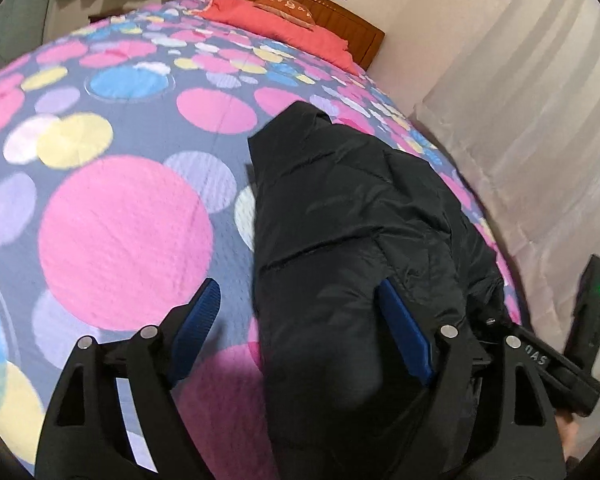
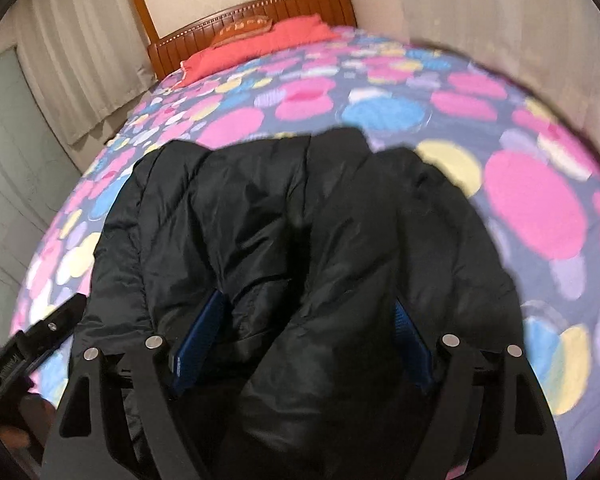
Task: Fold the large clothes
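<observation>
Now we hover both tools over the black padded jacket (image 1: 352, 216), which lies lengthwise near one edge of the bed. The left gripper (image 1: 300, 328) and right gripper (image 2: 306, 336) stand wide, gripping nothing. We should pinch the near hem through all layers and fold evenly. The dotted bedspread (image 1: 124, 236) is soft; curtains (image 1: 540, 120) hang close beside.

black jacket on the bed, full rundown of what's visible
The black jacket is a puffy, quilted garment with a slightly shiny shell, creased and already folded lengthwise into a narrow bundle. It lies on the dotted bedspread near one side edge of the bed, running toward the headboard. The open left claw straddles its near edge; the open right claw sits over its near end, not clamping.
</observation>
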